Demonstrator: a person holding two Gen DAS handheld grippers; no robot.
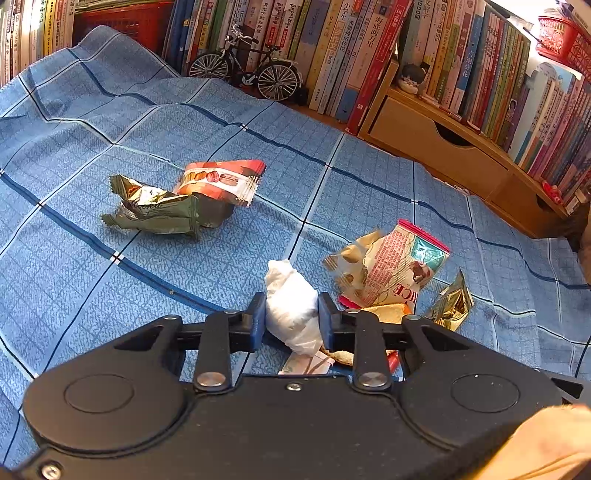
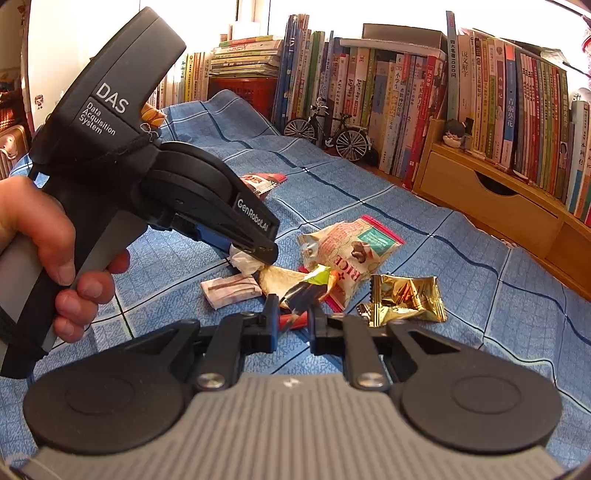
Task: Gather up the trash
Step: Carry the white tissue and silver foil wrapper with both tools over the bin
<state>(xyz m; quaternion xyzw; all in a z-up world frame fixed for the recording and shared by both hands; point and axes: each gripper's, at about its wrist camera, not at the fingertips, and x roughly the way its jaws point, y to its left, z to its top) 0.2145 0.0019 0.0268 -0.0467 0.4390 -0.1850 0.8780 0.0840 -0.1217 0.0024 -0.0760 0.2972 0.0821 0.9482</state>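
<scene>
My left gripper (image 1: 291, 314) is shut on a crumpled white tissue (image 1: 291, 302), its blue pads pressing both sides just above the blue checked cloth (image 1: 110, 295). The right wrist view shows that same left gripper (image 2: 258, 253) from the side, with the tissue (image 2: 243, 263) at its tip. My right gripper (image 2: 293, 314) is shut on a dark and yellow-green wrapper (image 2: 306, 290). Around them lie a rice cracker bag (image 1: 395, 266) (image 2: 349, 254), a gold wrapper (image 1: 452, 304) (image 2: 402, 299), a small white and pink packet (image 2: 229, 291), a red macaron wrapper (image 1: 221, 181) and a green-gold wrapper (image 1: 155, 212).
Rows of books (image 1: 332, 48) line the back. A model bicycle (image 1: 245, 70) stands at the far edge of the cloth. A wooden drawer unit (image 1: 443, 147) sits at the right, and a red basket (image 1: 557, 33) above it. A hand (image 2: 44, 240) holds the left gripper's handle.
</scene>
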